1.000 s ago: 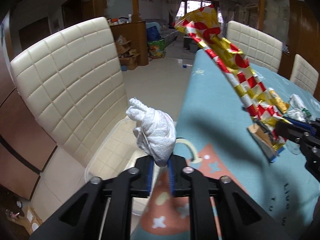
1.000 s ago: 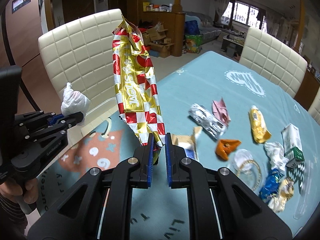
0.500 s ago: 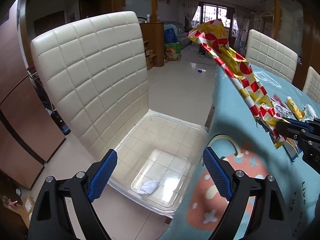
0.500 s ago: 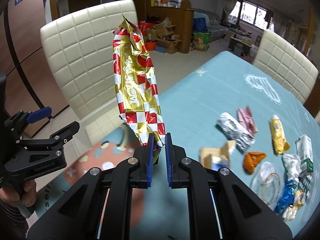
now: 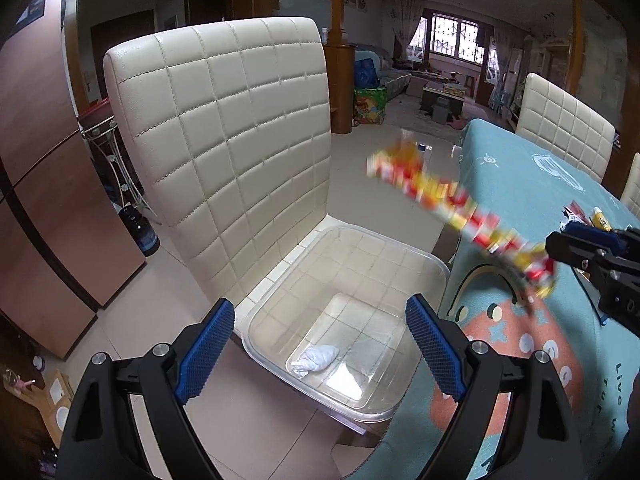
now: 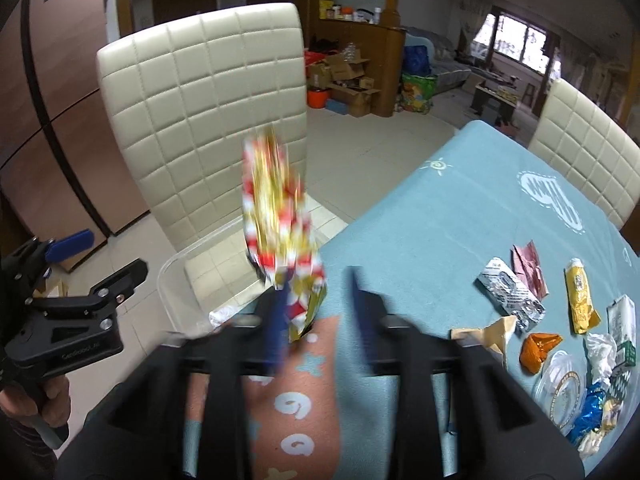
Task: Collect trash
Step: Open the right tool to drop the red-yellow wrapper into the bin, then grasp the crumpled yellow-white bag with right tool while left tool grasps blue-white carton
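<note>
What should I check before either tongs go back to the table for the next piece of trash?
1. Left tongs empty and open: ok, nothing between the blue pads.
2. White tissue wad inside the clear bin on the chair: ok.
3. Right tongs released: ok, jaws have just been opening, pads stand apart.
4. Red and gold wrapper clear of the right tongs: cannot tell, blurred, its lower end between the pads.
5. Wrapper will land in the bin: cannot tell, it hangs near the table edge.
6. More trash left on the table: ok, silver wrapper and others remain.
</note>
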